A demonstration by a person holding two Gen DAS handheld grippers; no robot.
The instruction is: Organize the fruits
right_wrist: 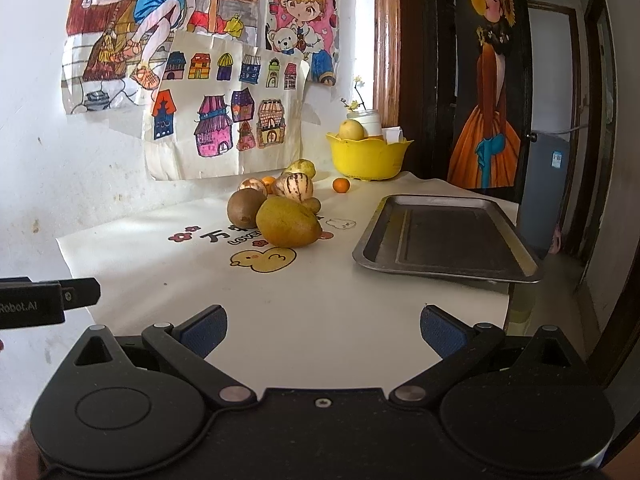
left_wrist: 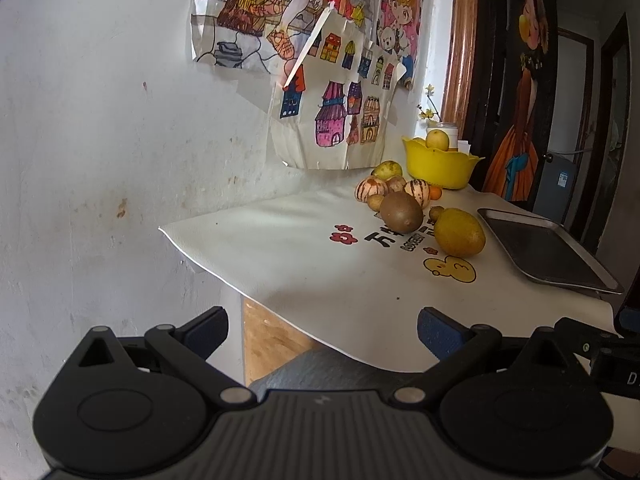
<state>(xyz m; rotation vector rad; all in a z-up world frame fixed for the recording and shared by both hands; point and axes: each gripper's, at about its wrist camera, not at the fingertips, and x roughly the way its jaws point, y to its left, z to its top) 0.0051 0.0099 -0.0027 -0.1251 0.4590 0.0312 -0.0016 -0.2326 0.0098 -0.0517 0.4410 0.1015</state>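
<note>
A pile of fruit sits mid-table: a yellow-brown pear (right_wrist: 289, 222) (left_wrist: 459, 232) in front, a brown kiwi (right_wrist: 245, 208) (left_wrist: 401, 212) beside it, striped melons (right_wrist: 298, 187) (left_wrist: 417, 192) behind, and a small orange (right_wrist: 341, 185) apart to the right. A yellow bowl (right_wrist: 368, 158) (left_wrist: 438, 166) at the back holds one yellow fruit (right_wrist: 352, 129). A metal tray (right_wrist: 446, 238) (left_wrist: 548, 250) lies empty on the right. My left gripper (left_wrist: 322, 334) is open and empty, short of the table's near edge. My right gripper (right_wrist: 323, 330) is open and empty over the table's front.
The table has a white cloth (right_wrist: 304, 300) with cartoon prints. Children's drawings (right_wrist: 224, 120) hang on the wall behind. A dark door with a painted figure (right_wrist: 486, 80) stands at the right. A white jar with flowers (right_wrist: 370, 122) stands behind the bowl.
</note>
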